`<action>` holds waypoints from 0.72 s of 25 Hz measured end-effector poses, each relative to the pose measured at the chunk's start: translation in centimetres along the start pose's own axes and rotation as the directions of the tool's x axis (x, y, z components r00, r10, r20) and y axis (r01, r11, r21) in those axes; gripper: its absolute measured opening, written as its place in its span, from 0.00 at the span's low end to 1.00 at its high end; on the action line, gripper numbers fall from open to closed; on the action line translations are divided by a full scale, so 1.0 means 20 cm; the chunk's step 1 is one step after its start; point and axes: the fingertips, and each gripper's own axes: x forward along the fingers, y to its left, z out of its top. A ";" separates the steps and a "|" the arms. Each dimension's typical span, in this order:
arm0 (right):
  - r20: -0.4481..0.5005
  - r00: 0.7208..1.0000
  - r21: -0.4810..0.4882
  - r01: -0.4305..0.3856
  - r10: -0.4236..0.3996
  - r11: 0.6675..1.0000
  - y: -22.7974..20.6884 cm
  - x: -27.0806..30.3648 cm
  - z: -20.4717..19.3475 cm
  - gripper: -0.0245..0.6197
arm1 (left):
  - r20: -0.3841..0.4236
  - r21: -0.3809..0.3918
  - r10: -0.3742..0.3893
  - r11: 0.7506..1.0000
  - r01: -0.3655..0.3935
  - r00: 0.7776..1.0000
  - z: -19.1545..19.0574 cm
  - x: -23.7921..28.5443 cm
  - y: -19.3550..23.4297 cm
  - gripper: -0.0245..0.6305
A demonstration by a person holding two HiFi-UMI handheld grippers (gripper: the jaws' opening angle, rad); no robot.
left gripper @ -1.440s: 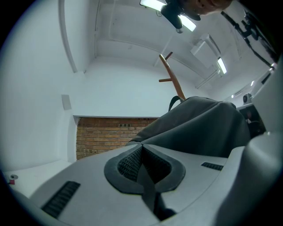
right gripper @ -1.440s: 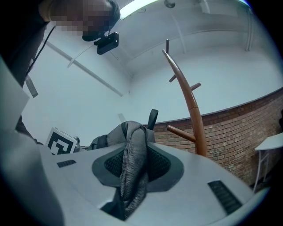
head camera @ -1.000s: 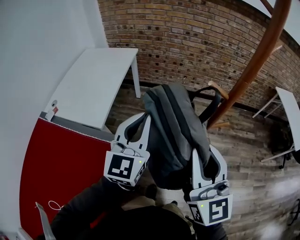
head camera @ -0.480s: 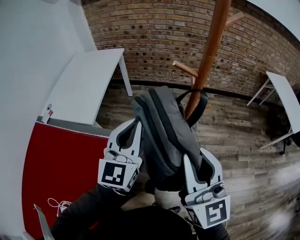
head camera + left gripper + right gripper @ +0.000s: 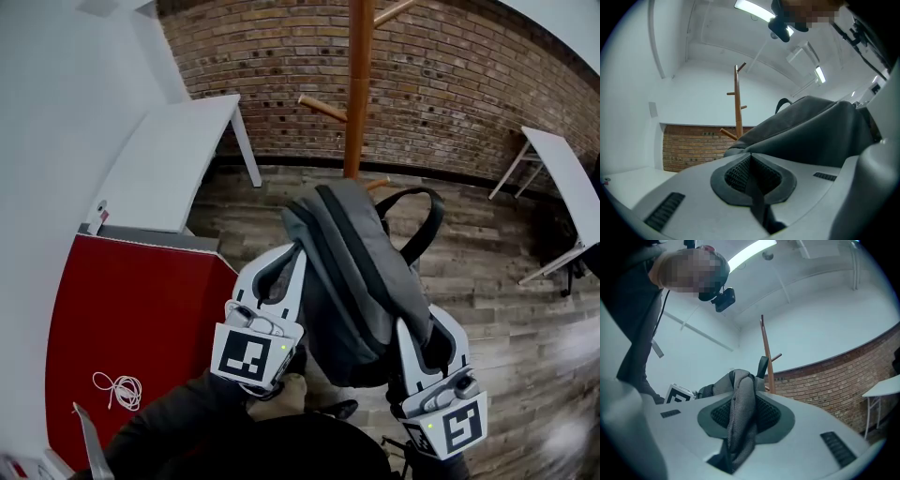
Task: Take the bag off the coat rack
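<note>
**Technician:** Report the position of the bag (image 5: 352, 272).

**Inspector:** The grey bag hangs in the air between the two grippers, above the wooden floor (image 5: 497, 281). It sits in front of the coat rack (image 5: 356, 84), lower in the head view than the pole. One dark shoulder strap (image 5: 420, 217) loops out free on the right of the bag. A low peg shows just beside the bag's top; contact between them cannot be determined.

**Technician:** Report the left gripper (image 5: 292, 255).

**Inspector:** The left gripper points slightly upward along the left side of the bag. In the left gripper view its jaws are pressed together on a thin black webbing band of the bag, which runs down between the pads. The bag body fills the right half of that view.

**Technician:** Report the right gripper (image 5: 427, 328).

**Inspector:** The right gripper holds the right side of the bag. In the right gripper view its jaws pinch a bunched fold of grey mesh fabric of the bag, which stands up between the pads.

**Technician:** List the surroundings.

**Inspector:** A brick wall (image 5: 450, 75) stands behind the rack. A white table (image 5: 178, 155) stands at the left, with a red surface (image 5: 131, 309) below it that bears a coiled white cable (image 5: 117, 390).
</note>
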 end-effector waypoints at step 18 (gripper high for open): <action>0.002 0.984 -0.105 0.178 -0.178 0.978 -0.30 -0.84 0.19 0.18 | 0.090 -0.052 -0.351 0.933 0.357 0.932 0.09 0.06 -0.91 0.08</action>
